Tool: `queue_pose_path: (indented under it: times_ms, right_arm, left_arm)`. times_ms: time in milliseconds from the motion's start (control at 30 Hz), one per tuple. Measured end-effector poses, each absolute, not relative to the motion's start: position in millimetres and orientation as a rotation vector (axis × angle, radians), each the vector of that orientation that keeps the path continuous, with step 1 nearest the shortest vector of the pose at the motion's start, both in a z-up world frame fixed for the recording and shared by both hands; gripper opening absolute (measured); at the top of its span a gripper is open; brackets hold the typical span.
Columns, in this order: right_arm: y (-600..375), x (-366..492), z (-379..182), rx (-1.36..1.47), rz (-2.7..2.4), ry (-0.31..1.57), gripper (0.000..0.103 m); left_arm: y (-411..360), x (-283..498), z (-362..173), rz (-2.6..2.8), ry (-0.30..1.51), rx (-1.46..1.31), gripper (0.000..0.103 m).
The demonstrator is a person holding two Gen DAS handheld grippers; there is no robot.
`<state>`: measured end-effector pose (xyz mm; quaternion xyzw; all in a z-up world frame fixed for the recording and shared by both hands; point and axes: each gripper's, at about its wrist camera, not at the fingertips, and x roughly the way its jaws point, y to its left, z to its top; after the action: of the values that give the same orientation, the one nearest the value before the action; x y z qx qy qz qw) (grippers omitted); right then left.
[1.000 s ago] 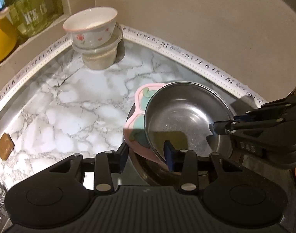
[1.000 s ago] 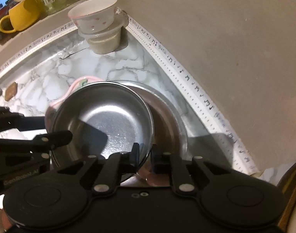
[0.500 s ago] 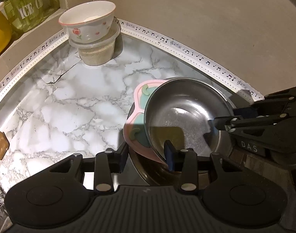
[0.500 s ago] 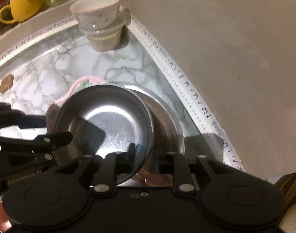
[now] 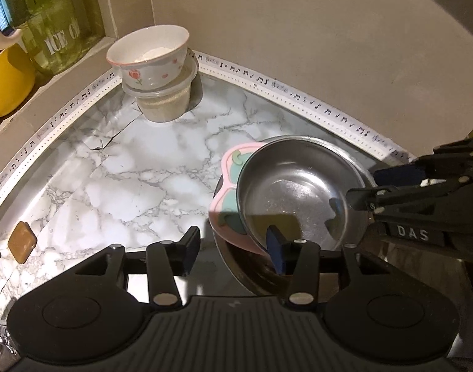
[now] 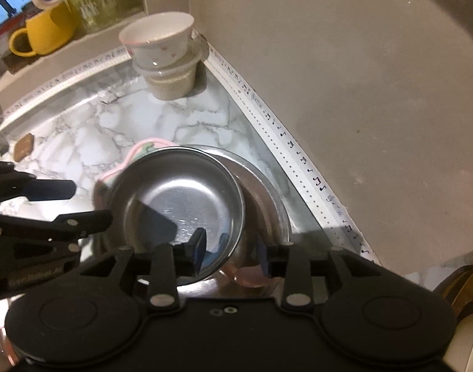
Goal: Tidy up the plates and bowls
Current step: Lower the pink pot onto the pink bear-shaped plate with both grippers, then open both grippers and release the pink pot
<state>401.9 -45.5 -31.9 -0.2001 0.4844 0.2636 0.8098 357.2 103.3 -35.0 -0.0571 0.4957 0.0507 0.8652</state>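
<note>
Left wrist view: your left tool (image 5: 233, 245) is spread open around the near rims of the pink plate (image 5: 228, 186) and the steel bowl (image 5: 298, 192) lying on it, just beside the counter's (image 5: 128, 170) right edge. Your right tool (image 6: 231, 252) stands released, straddling the steel bowl's rim.

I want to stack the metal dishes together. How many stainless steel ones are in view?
2: a smaller steel bowl on the pink plate, and a larger steel dish under both. More could be hidden beneath.

White letters "ICE C…", cut off, stand on the green glass jar (image 5: 55, 28) far left. "DAS" marks the black right gripper (image 5: 411, 234); music notes line the white edge tape (image 5: 298, 94).
</note>
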Motion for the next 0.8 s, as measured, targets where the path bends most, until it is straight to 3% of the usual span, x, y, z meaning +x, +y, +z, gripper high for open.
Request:
queue_pose_path:
  times_ms: [333,433,667,800]
  right_arm:
    - [-78,365,5,-0.348,0.622,0.980,0.038]
    - [-92,353,15,-0.325,0.629,0.964,0.038]
    - [-125,321,34,-0.271,0.639,0.923,0.041]
    - [-144,302,41,-0.248,0.637,0.911,0.044]
  left_arm:
    - [88,328,-2,0.073,0.978,-0.123,0.046]
    - [80,315,9,0.059,0.957,-0.113,0.055]
    - [56,289,32,0.016,0.923,-0.121,0.057]
    - [38,275,40,-0.010,0.911,-0.107,0.066]
